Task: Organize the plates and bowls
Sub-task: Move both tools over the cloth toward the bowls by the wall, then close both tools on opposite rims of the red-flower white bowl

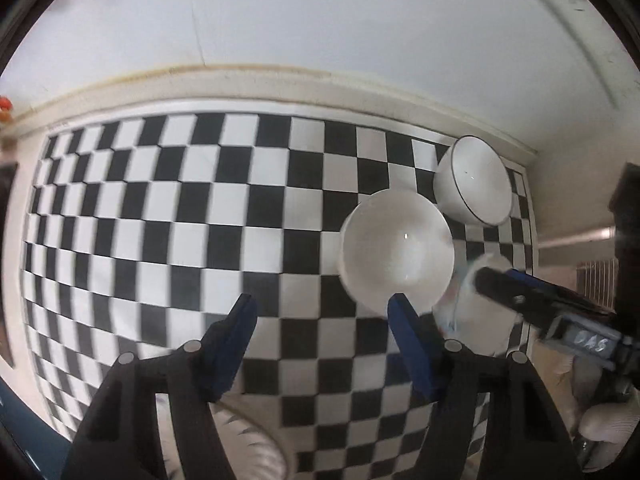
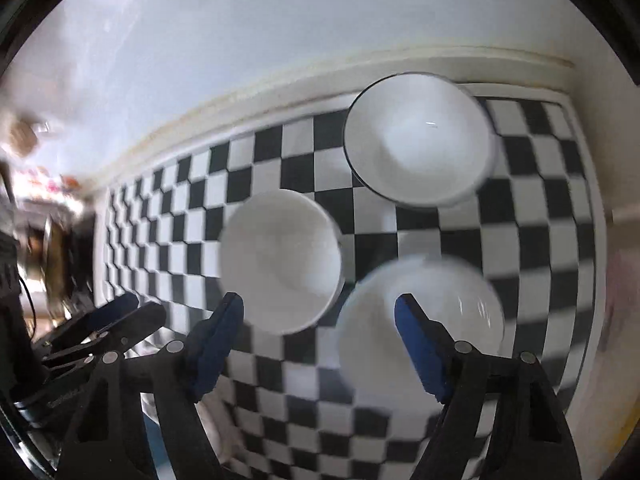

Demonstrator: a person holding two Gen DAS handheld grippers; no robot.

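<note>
Three white bowls stand close together on a black-and-white checkered cloth (image 1: 160, 220). One plain bowl (image 1: 396, 248) (image 2: 280, 260) lies just ahead of my left gripper (image 1: 322, 304), which is open and empty; its right fingertip overlaps that bowl's near rim in the view. A black-rimmed bowl (image 1: 472, 182) (image 2: 420, 140) stands farther back. The third bowl (image 2: 424, 320) (image 1: 472, 312) sits under the right finger of my right gripper (image 2: 320, 304), also open with nothing between its pads. Each gripper shows in the other's view: the right gripper (image 1: 492, 280) and the left gripper (image 2: 140, 312).
A cream raised ledge (image 1: 280, 76) and a pale wall border the cloth at the back. A gloved hand (image 1: 600, 420) holds the right gripper. A white ribbed thing (image 1: 256, 444) lies under the left gripper. Blurred clutter (image 2: 48, 220) sits beyond the cloth's left end.
</note>
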